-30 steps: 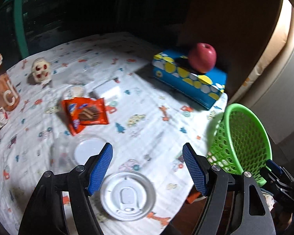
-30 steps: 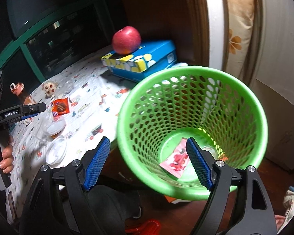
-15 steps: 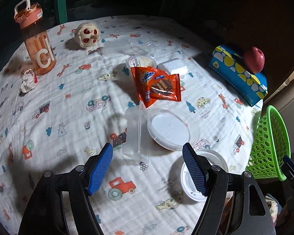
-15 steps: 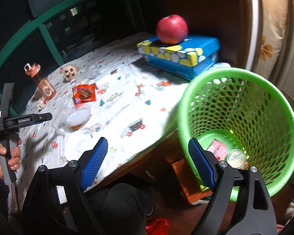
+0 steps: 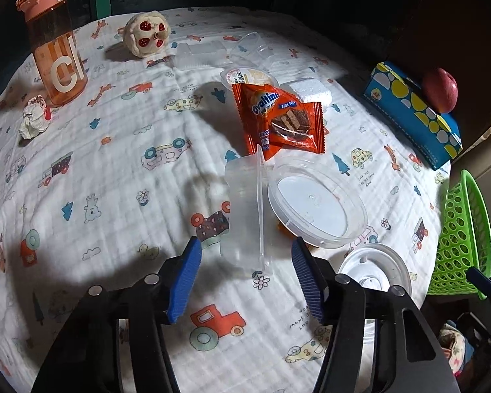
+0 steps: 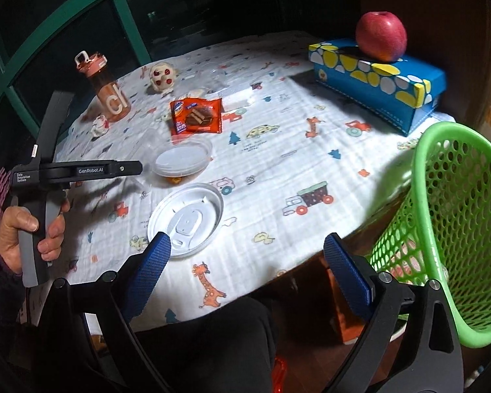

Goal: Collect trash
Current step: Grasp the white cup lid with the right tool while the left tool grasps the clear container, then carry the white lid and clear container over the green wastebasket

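Between the spread, empty left gripper [image 5: 245, 271] fingers lies a clear plastic cup [image 5: 245, 209]; right gripper [image 6: 248, 258] likewise released beside green basket [image 6: 455, 229]

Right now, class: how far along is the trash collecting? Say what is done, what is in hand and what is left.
Done: nothing can be confirmed; the green basket shows no contents from here. In hand: nothing; the left tool is open in front of the clear tub, and the right tool is open too. Left: the tub, two lids, the wrapper and the crumpled paper.
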Available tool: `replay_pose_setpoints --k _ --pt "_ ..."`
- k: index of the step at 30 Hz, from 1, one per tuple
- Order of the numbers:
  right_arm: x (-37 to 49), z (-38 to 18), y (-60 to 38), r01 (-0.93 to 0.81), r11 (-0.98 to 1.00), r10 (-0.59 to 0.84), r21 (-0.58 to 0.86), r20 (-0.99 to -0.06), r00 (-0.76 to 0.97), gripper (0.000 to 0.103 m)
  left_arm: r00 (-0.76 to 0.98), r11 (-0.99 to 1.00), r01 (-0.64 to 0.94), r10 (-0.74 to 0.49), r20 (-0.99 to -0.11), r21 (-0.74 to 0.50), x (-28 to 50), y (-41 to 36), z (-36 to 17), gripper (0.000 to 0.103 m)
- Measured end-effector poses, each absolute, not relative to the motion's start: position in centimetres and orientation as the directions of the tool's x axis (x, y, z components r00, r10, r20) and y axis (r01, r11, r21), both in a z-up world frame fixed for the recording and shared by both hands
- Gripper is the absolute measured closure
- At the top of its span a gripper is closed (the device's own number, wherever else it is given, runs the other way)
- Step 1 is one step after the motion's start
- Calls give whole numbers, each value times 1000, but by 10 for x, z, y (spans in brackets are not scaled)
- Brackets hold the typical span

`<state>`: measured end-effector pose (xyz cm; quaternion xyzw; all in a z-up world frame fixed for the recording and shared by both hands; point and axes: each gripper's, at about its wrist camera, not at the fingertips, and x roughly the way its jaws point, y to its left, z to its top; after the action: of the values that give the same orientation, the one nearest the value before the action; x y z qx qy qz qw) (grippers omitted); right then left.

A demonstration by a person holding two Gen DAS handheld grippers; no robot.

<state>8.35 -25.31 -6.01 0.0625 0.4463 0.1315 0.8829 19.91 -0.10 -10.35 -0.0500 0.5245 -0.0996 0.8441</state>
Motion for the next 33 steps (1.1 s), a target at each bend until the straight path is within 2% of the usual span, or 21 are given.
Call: replay_pose_setpoints --k 1,4,6,15,33 --pt "85 -62 -248 -188 956 292 225 -775 560 9 432 974 115 -226 -873 -195 199 0 -104 54" --pt "88 -66 -232 -226 951 304 213 -784 541 8 443 975 113 -220 -869 -189 199 0 -103 72" --pt "91 -70 -221 -249 947 307 201 -791 530 6 448 975 110 -220 -866 -191 198 2 -103 77" --pt "108 -91 -178 -331 932 299 146 -826 478 5 491 982 92 -190 -850 -166 191 12 -90 77" --pt "135 -120 -149 -351 934 232 68 -862 451 5 551 978 76 -204 -809 -195 175 34 -54 78"
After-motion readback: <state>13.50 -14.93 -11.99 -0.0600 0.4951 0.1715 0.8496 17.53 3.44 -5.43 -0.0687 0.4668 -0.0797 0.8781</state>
